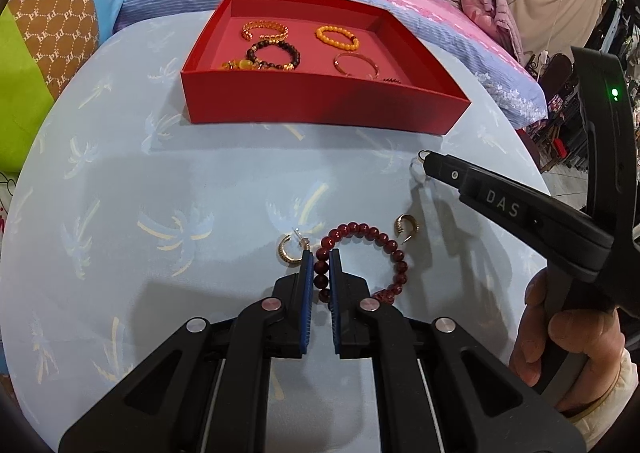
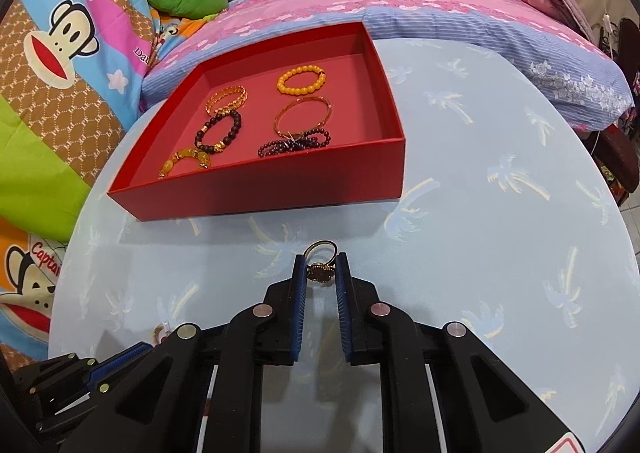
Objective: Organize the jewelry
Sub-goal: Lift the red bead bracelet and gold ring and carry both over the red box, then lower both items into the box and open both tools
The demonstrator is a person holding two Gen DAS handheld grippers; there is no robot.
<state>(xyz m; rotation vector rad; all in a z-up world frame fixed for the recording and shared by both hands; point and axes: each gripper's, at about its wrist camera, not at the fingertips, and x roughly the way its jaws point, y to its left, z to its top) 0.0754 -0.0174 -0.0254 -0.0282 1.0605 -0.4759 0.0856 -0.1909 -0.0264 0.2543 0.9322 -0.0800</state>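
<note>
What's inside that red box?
The red box holds an orange bead bracelet, gold bangle, dark bead bracelets and amber pieces; its near wall hides nothing here.

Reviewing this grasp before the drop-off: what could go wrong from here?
1. The right gripper pinches the gold ring only at its tips; it could slip out before the red box.
2. The left gripper grips a few beads of the dark red bracelet; lifting may drag it against the gold earrings beside it.
</note>
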